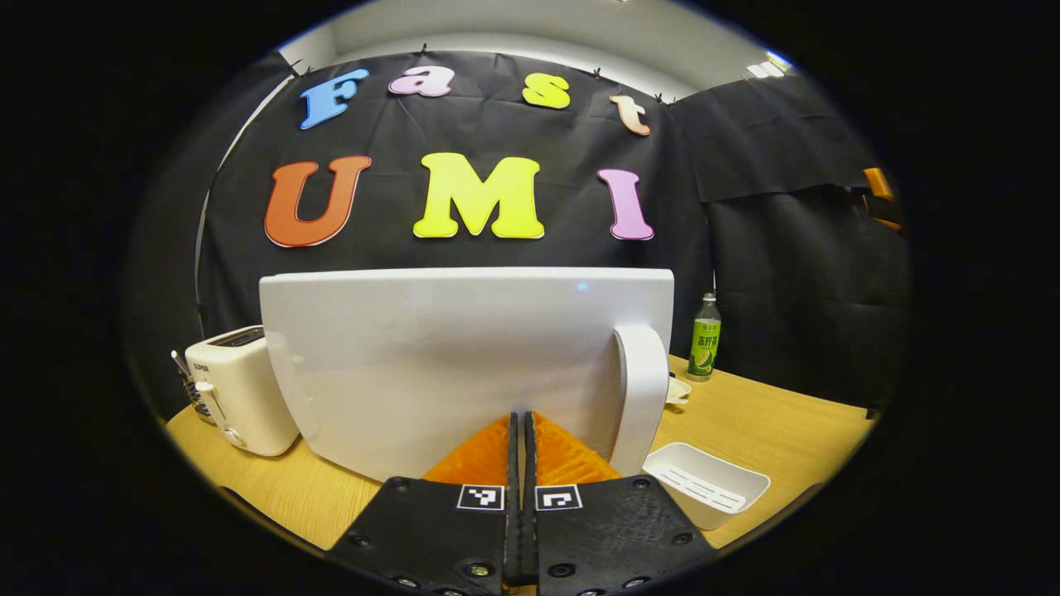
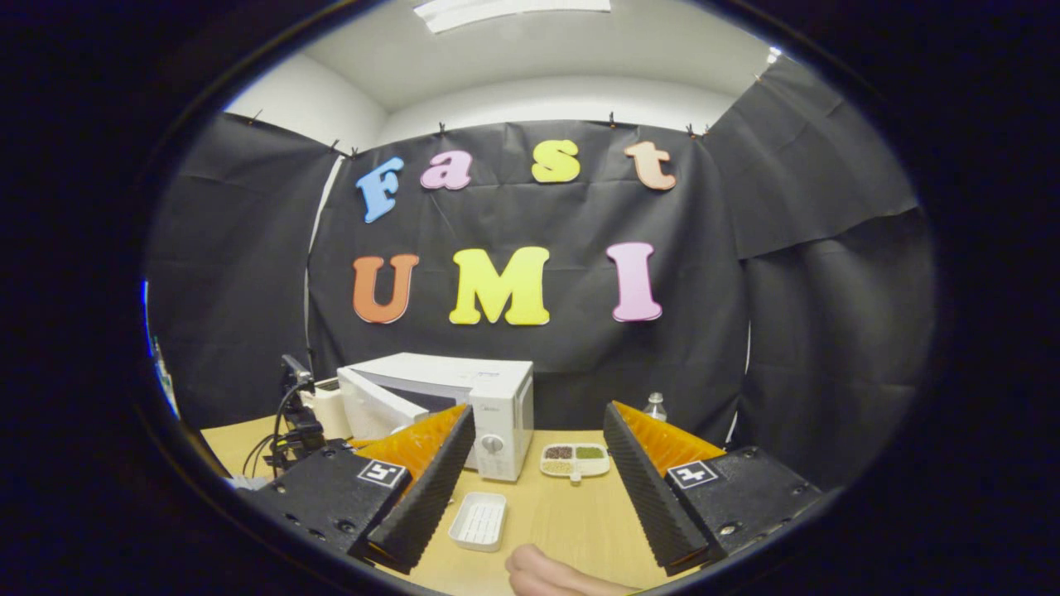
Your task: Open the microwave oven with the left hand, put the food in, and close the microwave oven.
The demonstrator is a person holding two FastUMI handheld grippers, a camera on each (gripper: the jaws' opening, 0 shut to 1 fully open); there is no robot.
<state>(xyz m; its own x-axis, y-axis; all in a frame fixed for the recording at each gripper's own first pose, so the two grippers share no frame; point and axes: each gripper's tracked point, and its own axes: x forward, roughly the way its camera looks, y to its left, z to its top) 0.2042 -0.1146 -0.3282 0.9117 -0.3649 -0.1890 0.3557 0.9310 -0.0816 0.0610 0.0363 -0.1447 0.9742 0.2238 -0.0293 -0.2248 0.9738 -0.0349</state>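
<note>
Left of the microwave oven (image 2: 464,410) stands a toaster (image 1: 236,389). The oven's door (image 1: 464,364) hangs partly open; it looks rigid and smooth, best taken at its handle (image 1: 642,397). The left gripper (image 1: 522,447) is closed, empty, before the door. Right of the oven sits the food tray (image 2: 575,460); the right gripper (image 2: 538,463) is spread wide.

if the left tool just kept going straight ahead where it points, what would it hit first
Most likely the microwave door. The left tool, its fingers together, points at the white door panel just left of the door handle. Depth is hard to judge, but nothing seems to lie between them.
</note>
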